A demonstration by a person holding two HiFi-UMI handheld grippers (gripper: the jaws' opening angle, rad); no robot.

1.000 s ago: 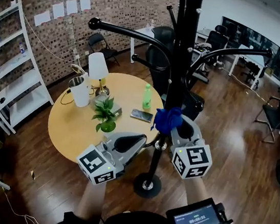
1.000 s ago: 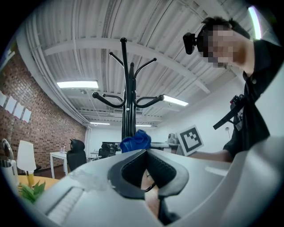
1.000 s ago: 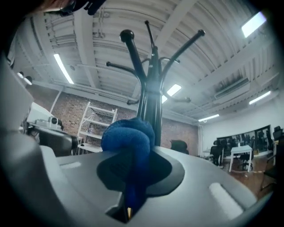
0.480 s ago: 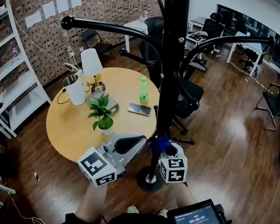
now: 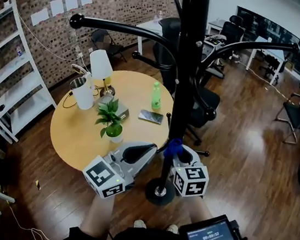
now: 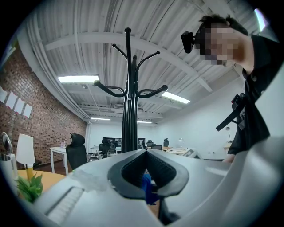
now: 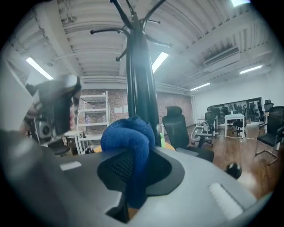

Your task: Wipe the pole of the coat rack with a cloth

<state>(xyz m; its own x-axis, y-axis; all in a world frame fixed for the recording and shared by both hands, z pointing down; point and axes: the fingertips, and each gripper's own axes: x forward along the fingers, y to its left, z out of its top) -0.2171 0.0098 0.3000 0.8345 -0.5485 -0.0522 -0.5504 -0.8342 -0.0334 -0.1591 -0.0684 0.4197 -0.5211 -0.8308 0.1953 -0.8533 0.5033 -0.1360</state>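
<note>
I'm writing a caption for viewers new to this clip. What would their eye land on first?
The tall black coat rack pole with its curved arms rises through the middle of the head view. Low on it, the right claw pinches a bright blue cloth. Behind and to the left stands a round wooden table.

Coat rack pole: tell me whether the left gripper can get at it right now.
Probably yes. The left gripper, fingers shut and empty, sits just beside the pole with nothing between them; the right gripper holds the cloth at its other side.
</note>
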